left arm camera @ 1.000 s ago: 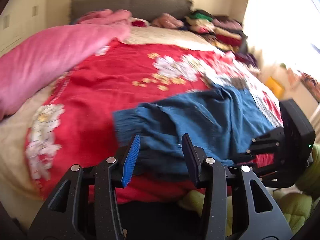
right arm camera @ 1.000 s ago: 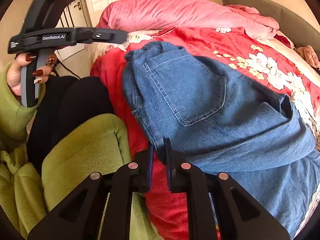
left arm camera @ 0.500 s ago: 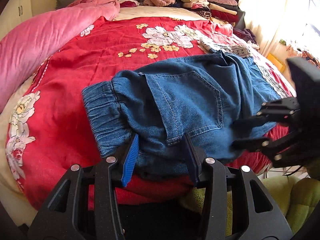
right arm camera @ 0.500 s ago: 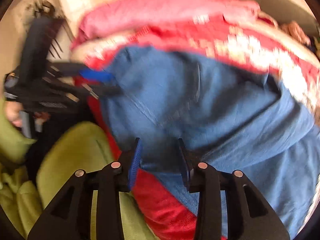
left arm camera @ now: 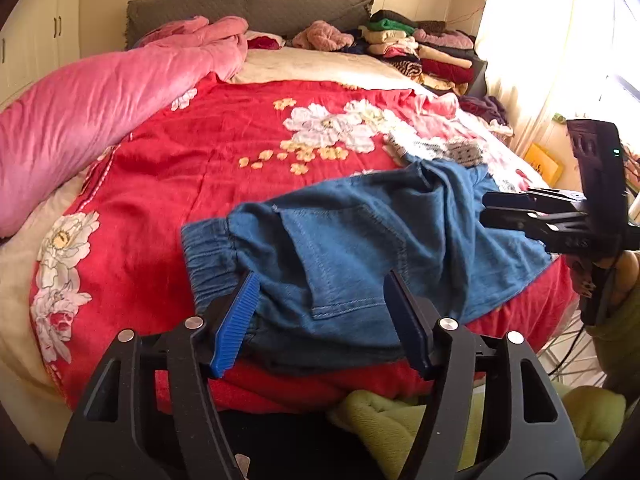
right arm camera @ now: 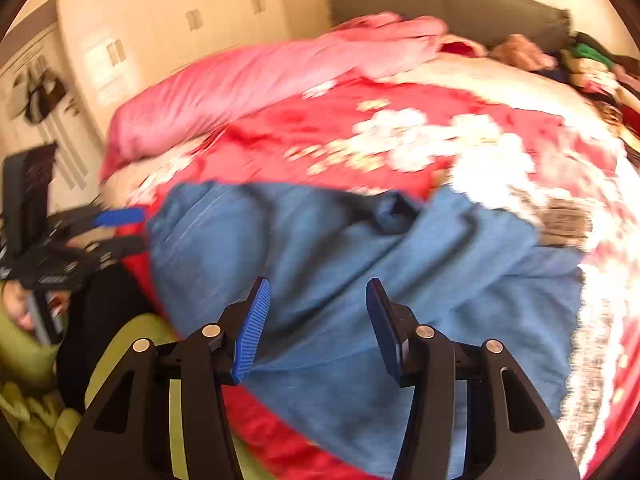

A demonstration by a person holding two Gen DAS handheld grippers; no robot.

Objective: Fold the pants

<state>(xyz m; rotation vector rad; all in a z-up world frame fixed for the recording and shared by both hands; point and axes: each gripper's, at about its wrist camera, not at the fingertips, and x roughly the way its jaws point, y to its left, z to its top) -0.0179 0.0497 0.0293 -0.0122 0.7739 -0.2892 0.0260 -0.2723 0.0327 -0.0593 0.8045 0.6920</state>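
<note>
Blue denim pants lie crumpled on the red floral bedspread near the bed's front edge, elastic waistband at the left, back pocket facing up. My left gripper is open and empty, just in front of the pants' near edge below the pocket. My right gripper is open and empty over the pants; this view is blurred. In the left wrist view the right gripper sits at the pants' right end. In the right wrist view the left gripper sits at the waistband end.
A red floral bedspread covers the bed. A pink duvet lies along the left side. Stacked folded clothes sit at the far right by the grey headboard. A patterned cloth lies behind the pants. Green sleeves and dark legs are at the front edge.
My right gripper has let go of the pants' edge and opened, swinging up over the fabric. My left gripper has opened wider and drawn back slightly. The pants have settled on the bedspread.
</note>
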